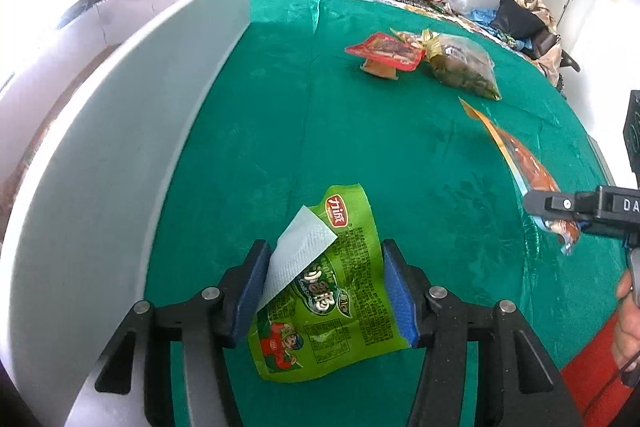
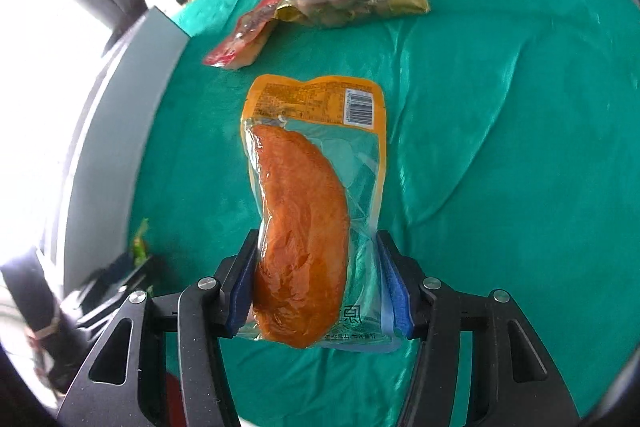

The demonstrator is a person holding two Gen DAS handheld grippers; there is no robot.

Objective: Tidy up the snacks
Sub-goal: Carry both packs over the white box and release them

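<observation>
- While it hangs above the green cloth [image 2: 500, 147], the orange meat pouch [image 2: 316, 187], clear-windowed with a barcode, is clamped at its near end by the right gripper [image 2: 320, 287].
- The green snack pack [image 1: 332, 287], a corner folded white, sits pinched in the left gripper [image 1: 324, 291], beside the grey box wall [image 1: 132, 155].

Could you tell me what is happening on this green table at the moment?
A person is sorting snacks with two handheld grippers. The left gripper is shut on a green printed snack packet beside the tall grey box wall. The right gripper is shut on a clear orange-edged pouch holding a browned piece of meat. A small red packet and a clear yellow-green bag of dark pieces lie untouched, farther off on the green tablecloth.
</observation>
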